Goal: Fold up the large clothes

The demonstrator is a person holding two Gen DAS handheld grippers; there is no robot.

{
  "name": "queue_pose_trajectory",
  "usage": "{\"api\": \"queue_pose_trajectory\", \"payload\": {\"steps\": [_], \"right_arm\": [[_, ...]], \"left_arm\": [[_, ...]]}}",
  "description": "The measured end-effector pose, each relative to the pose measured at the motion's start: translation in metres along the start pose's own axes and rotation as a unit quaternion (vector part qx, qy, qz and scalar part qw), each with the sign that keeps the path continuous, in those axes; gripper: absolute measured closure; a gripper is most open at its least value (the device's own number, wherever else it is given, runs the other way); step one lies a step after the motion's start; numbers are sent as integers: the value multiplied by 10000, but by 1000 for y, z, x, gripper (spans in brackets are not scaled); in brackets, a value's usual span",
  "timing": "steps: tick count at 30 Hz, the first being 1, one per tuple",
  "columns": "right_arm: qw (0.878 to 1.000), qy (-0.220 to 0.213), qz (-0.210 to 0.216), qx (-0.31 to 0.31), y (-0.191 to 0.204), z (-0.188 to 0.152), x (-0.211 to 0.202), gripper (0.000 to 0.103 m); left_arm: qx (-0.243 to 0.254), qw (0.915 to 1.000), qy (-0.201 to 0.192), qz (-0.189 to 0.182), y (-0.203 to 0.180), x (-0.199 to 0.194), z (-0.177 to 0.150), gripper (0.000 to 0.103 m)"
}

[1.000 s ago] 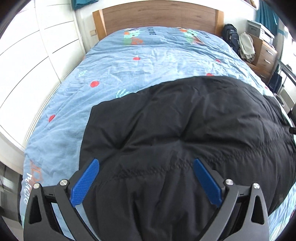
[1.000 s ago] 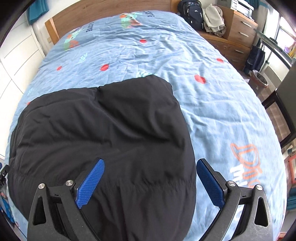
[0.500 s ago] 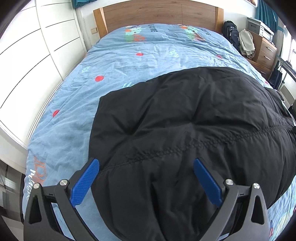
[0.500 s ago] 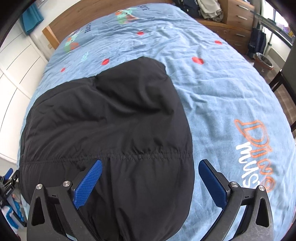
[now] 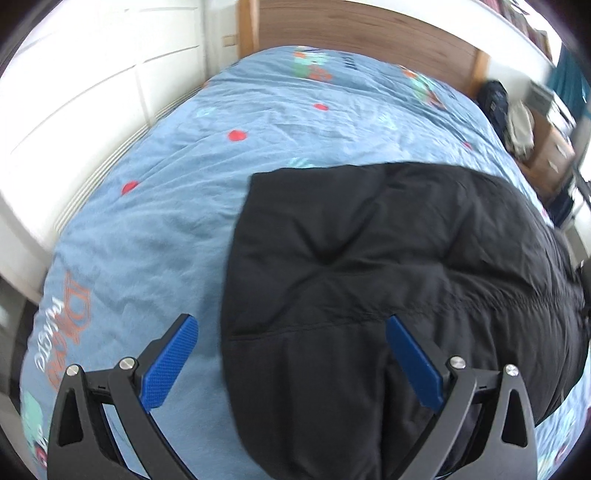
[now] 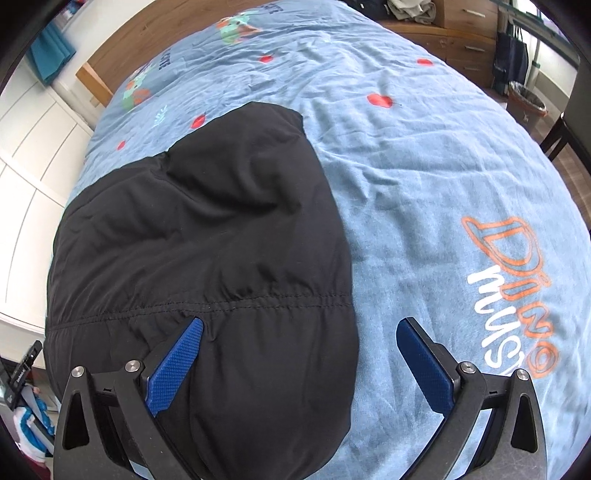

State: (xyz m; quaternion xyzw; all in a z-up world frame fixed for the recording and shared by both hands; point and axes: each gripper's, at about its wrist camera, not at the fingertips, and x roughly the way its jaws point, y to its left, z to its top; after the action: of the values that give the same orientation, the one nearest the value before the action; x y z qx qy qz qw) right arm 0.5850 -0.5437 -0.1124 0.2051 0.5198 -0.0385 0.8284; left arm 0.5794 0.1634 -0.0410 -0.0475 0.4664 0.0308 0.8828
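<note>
On blue printed bedspread, black padded garment; beyond, seemingly wooden headboard

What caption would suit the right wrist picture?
Open right hand-held gripper hovering over a puffy black jacket on a blue dinosaur-print bedspread.

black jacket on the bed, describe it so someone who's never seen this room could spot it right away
Find the bed with the light blue dinosaur-print cover. Near its foot end lies the black jacket, a puffy quilted mound with stitched seams. It is the only dark, plain thing on that patterned cover.
</note>
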Motion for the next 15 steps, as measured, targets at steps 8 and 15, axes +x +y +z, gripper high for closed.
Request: {"api": "queue_pose_trajectory", "payload": {"steps": [8,15], "right_arm": [[9994,-91,108,322,-22,5,-5,1],[9985,-21,306,463,-33,7,-2,1]], "left_arm": [[-667,9976,177,-21,53,4,-5,0],[-1277,9894,439,-525,76,18,-8,0]]}}
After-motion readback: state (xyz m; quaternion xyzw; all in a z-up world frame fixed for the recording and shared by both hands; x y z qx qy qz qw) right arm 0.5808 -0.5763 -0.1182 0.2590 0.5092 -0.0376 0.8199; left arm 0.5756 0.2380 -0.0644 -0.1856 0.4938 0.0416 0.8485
